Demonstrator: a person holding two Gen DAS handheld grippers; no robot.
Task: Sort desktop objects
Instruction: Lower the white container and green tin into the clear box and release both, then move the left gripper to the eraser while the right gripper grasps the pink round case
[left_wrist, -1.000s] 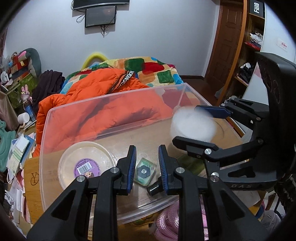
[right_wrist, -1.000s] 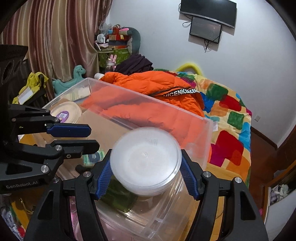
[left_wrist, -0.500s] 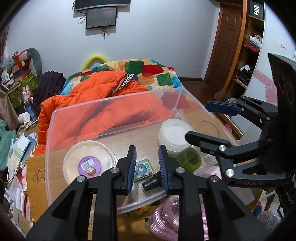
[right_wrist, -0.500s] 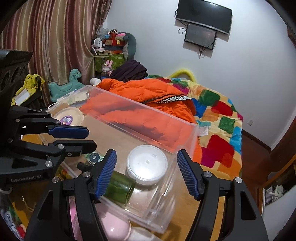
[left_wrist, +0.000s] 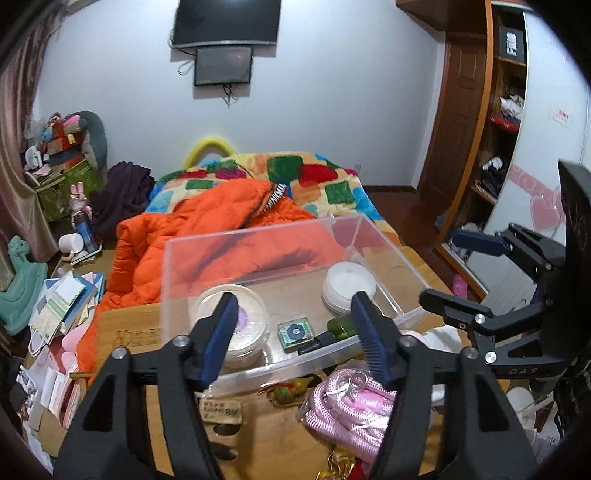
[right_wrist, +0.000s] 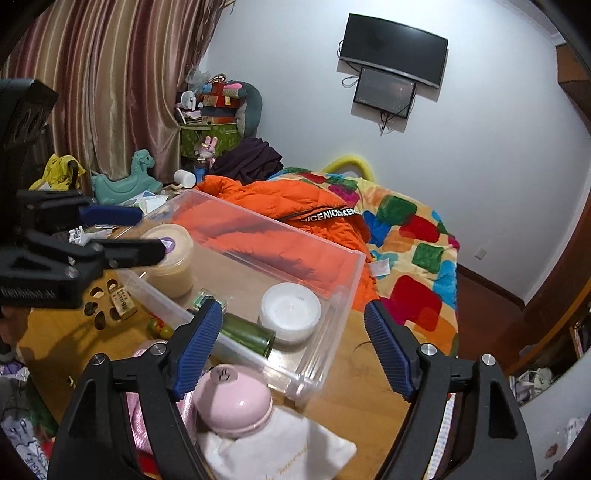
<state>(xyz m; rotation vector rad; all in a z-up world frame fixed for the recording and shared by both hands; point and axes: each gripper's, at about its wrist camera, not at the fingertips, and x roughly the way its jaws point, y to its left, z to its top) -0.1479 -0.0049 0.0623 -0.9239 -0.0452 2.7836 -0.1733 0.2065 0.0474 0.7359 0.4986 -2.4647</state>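
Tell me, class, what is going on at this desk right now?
A person is sorting desk clutter into a clear plastic bin with two hand-held grippers. Both the left gripper and the right gripper are open and hold nothing. In the bin sit a white round container, a green bottle on its side, a cream tub and a small square box. A pink rope and a pink round case lie on the desk outside it.

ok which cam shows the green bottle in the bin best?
Right wrist: the green bottle lies on its side in the clear bin, most of it visible. In the left wrist view only its end shows, behind a left finger.
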